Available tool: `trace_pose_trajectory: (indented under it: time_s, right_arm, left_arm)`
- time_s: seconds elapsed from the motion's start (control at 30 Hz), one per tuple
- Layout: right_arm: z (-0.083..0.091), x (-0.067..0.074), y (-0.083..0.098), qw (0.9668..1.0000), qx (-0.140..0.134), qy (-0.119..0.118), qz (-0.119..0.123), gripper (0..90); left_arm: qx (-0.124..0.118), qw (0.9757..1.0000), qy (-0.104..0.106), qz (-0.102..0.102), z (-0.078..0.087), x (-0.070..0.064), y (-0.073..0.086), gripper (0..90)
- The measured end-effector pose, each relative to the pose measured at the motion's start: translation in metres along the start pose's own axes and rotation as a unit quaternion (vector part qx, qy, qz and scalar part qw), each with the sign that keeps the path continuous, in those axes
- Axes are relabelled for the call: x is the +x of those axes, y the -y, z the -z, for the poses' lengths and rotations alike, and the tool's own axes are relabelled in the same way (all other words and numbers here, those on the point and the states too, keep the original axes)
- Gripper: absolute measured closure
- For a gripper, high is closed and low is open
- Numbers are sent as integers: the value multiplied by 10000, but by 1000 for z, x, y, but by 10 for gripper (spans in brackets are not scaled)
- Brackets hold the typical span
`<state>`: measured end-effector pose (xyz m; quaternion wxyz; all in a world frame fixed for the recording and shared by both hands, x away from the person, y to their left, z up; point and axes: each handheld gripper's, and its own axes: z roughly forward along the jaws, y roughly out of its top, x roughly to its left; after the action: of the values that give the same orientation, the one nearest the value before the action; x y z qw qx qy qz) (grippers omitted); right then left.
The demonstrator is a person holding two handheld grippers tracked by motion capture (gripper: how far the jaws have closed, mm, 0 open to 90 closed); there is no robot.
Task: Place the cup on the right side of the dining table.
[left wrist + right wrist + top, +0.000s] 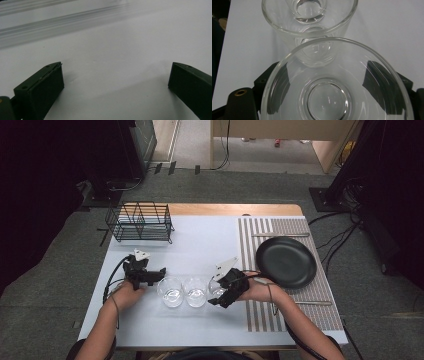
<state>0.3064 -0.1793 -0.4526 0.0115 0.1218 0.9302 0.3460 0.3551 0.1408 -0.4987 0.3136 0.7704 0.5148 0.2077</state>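
Three clear glasses stand in a row near the front of the white table (200,245). In the high view my right gripper (218,295) is shut on the rightmost glass (215,289). In the right gripper view that held glass (329,100) sits between the two black jaws, with the middle glass (309,15) touching or just beyond its rim. My left gripper (159,272) stands just left of the leftmost glass (171,293), apart from it. In the left gripper view my left gripper (116,65) is open, with nothing but bare table between its jaws.
A black plate (286,262) lies on a striped placemat (280,227) at the right, with a utensil (280,235) behind it and another (312,302) in front. A black wire rack (140,222) stands at the back left.
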Motion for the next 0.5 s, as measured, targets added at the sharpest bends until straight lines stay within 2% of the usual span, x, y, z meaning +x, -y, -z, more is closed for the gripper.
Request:
trace_pose_trajectory:
  time_s: [0.5]
  right_arm:
    - [1,-1,0,9999,13,-18,-107,196]
  left_arm:
    - [0,10000,1,0,0,0,0,0]
